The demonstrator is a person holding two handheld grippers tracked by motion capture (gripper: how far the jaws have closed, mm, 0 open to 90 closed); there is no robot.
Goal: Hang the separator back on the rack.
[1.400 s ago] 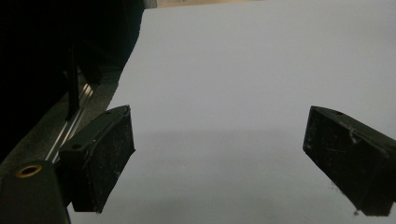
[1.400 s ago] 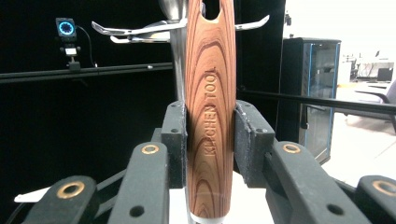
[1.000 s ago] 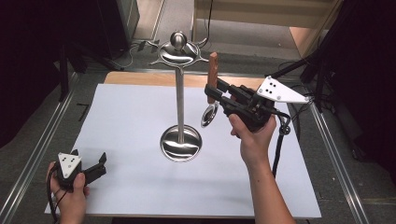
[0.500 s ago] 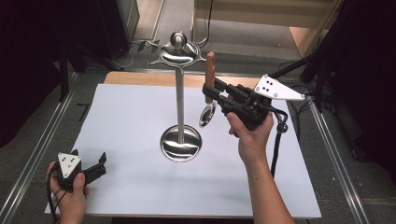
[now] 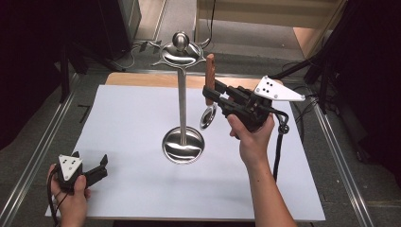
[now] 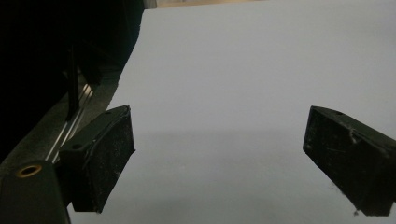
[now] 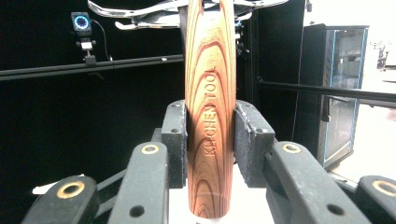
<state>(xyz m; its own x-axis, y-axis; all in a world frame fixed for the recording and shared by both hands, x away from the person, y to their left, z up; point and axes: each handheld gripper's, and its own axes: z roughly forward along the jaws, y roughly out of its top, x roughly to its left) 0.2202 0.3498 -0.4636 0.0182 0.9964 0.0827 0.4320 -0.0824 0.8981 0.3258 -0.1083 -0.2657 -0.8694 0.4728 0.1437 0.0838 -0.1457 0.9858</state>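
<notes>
Beside stand top (image 5: pixel 180 53): wooden-handled utensil (image 5: pixel 210 75), long axis upright, clamped in right gripper (image 5: pixel 211 96); hooks just left; left gripper (image 5: pixel 99 166) apart, idle

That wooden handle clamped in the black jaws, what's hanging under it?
Under the wooden handle, a shiny metal spoon bowl hangs above the white table. The jaws cover the join between them.

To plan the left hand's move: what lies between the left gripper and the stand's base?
In the high view, only bare white sheet lies between left gripper and stand's base.
</notes>
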